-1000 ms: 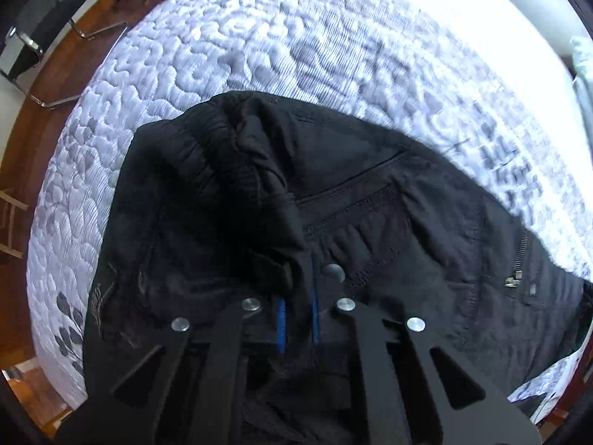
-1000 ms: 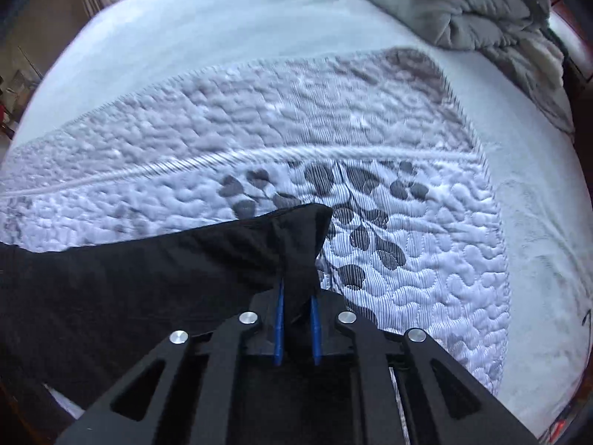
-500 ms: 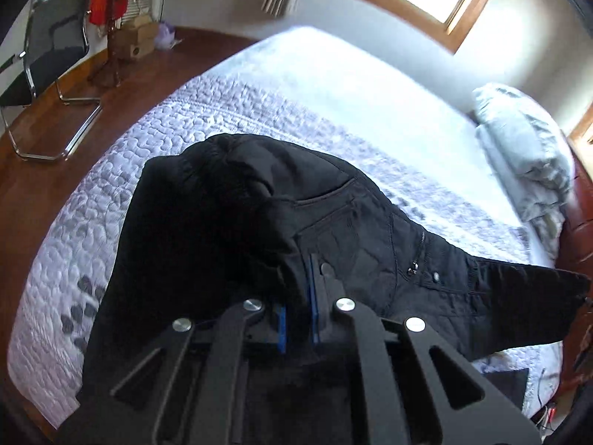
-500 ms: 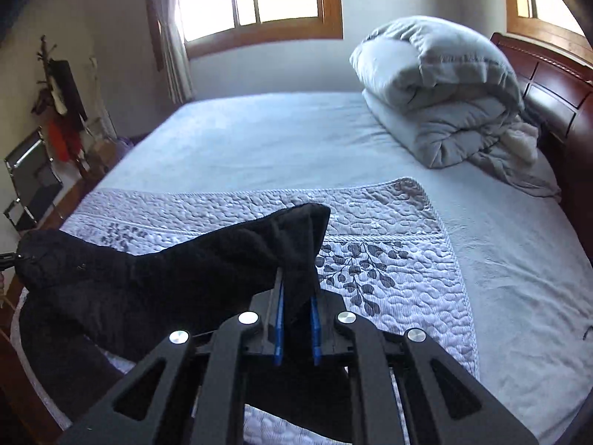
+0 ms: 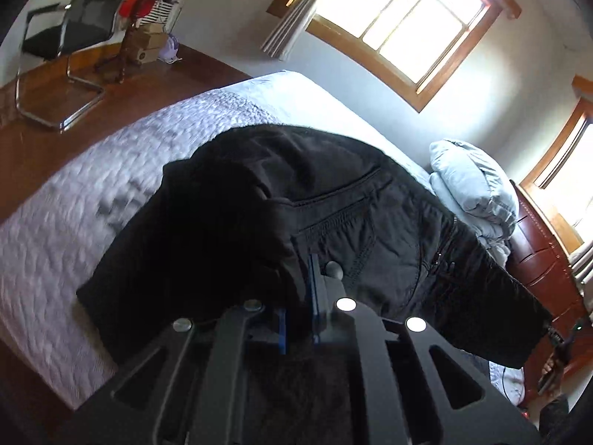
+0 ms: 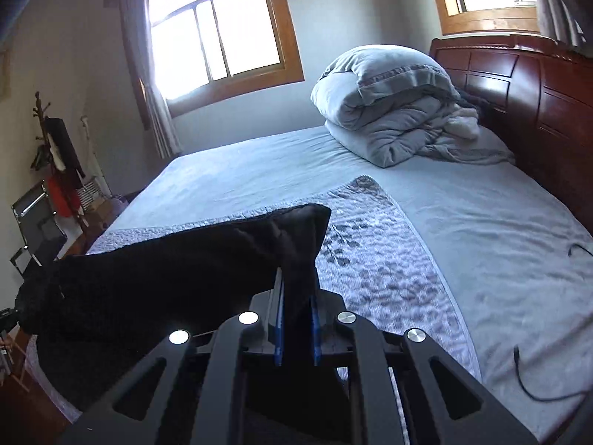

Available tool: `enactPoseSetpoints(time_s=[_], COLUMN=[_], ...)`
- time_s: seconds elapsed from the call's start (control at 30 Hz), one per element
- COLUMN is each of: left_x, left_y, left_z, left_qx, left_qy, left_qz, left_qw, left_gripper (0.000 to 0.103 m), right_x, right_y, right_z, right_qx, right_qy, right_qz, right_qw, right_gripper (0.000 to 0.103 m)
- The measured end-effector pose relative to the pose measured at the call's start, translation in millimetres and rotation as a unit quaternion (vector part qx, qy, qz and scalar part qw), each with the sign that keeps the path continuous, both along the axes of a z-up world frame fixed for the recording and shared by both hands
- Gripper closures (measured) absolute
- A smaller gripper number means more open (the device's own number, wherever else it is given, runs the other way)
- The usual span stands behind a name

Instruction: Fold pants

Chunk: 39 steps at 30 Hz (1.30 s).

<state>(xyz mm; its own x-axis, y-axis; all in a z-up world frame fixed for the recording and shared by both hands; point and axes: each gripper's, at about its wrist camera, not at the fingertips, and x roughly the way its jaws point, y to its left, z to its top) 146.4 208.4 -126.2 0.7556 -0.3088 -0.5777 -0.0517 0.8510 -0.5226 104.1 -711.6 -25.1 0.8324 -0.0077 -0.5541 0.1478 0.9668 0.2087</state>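
Both jaws were clamped tight on the black pants (image 5: 333,222): the left hand-held gripper (image 5: 298,293) at the waist end, the right hand-held gripper (image 6: 296,296) at the leg end, cloth lifted above the bed (image 6: 481,230). Keeping the span taut and level should help the fold land cleanly on the quilt (image 6: 370,259).

Home bedroom: bed (image 6: 481,230), folded duvet (image 6: 385,111)

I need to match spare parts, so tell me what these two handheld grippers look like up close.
Both look alike. The left gripper and right gripper are flat matte black plates with triangular cutouts, four round silver bolt heads across the linkage bars, and two narrow fingers lined with blue pads. No cables, markings, sleeves or hands show in either view.
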Motion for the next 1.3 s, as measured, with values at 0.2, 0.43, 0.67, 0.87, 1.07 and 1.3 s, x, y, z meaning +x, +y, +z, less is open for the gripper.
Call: enactPoseSetpoints(time_s=[0.2, 0.43, 0.67, 0.87, 1.07, 1.3], left_x=[-45.5, -64.5, -93.8, -117.0, -69.3, 11.5], left_y=[14.5, 20.9, 36.8, 41.2, -4.9, -38.0], left_z=[-31.1, -57.5, -51.4, -11.5, 53.7, 32.6], left_qx=[-0.017, -0.013, -0.005, -0.061, -0.114, -0.181], left_qy=[0.006, 0.022, 0.040, 0.025, 0.031, 0.161], left_qz=[0.001, -0.011, 0.038, 0.065, 0.029, 0.057], left_qw=[0.9998, 0.9996, 0.9985, 0.9957, 0.9926, 0.9685], left_gripper=[0.094, 0.089, 0.045, 0.028, 0.010, 0.010], right_x=[-52.1, -98.1, -118.4, -131.0, -136.3, -147.3], right_y=[2.6, 5.7, 6.5, 3.2, -0.2, 1.3], right_z=[-35.1, -67.0, -73.4, -68.3, -57.7, -51.9], right_qx=[0.028, 0.051, 0.054, 0.058, 0.064, 0.061], right_qy=[0.041, 0.072, 0.093, 0.098, 0.086, 0.077], right_qz=[-0.028, -0.055, -0.073, -0.080, -0.088, -0.087], right_qw=[0.998, 0.995, 0.991, 0.990, 0.990, 0.991], right_gripper=[0.092, 0.092, 0.058, 0.056, 0.054, 0.054])
